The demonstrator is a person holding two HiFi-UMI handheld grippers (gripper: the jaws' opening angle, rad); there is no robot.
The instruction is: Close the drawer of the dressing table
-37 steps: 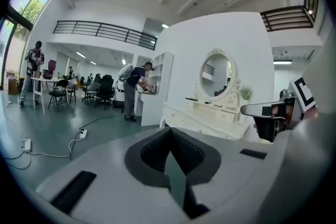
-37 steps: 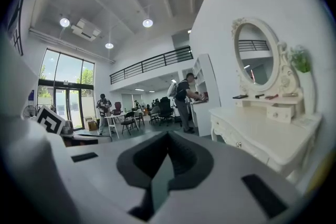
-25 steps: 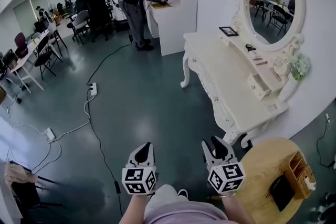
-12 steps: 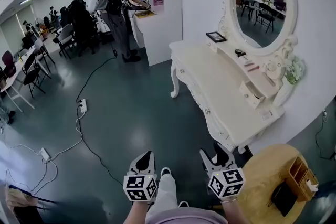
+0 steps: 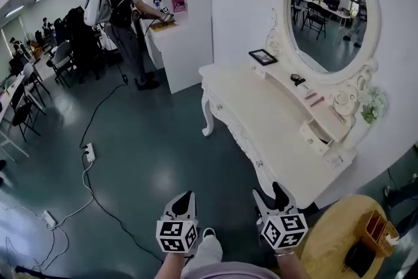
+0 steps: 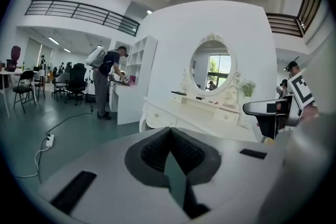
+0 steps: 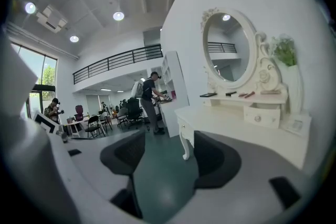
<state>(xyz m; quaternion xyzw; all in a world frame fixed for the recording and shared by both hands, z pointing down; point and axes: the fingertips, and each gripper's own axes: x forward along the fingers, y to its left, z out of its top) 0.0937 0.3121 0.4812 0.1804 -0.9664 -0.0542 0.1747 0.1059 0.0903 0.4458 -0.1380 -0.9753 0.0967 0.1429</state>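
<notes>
The white dressing table [image 5: 261, 115] with its oval mirror [image 5: 323, 6] stands against the wall ahead and to the right. A small drawer [image 5: 314, 136] under the mirror shelf sticks out, open. It also shows in the right gripper view as a knobbed drawer [image 7: 265, 115]. Both grippers hang low in the head view, well short of the table. My left gripper [image 5: 186, 196] is shut with nothing in it, its pads touching [image 6: 169, 132]. My right gripper [image 5: 269, 192] has its jaws opening and holds nothing [image 7: 167, 152].
A round wooden table [image 5: 333, 235] with a wooden organizer [image 5: 375, 225] stands at the lower right, close to my right gripper. A person [image 5: 126, 16] works at a white counter behind. A power strip [image 5: 89, 152] and cables lie on the green floor at the left.
Both grippers and the view have come closer to the dressing table, which now sits larger and more central. The right gripper's jaws have spread wider. The left gripper stays shut.
</notes>
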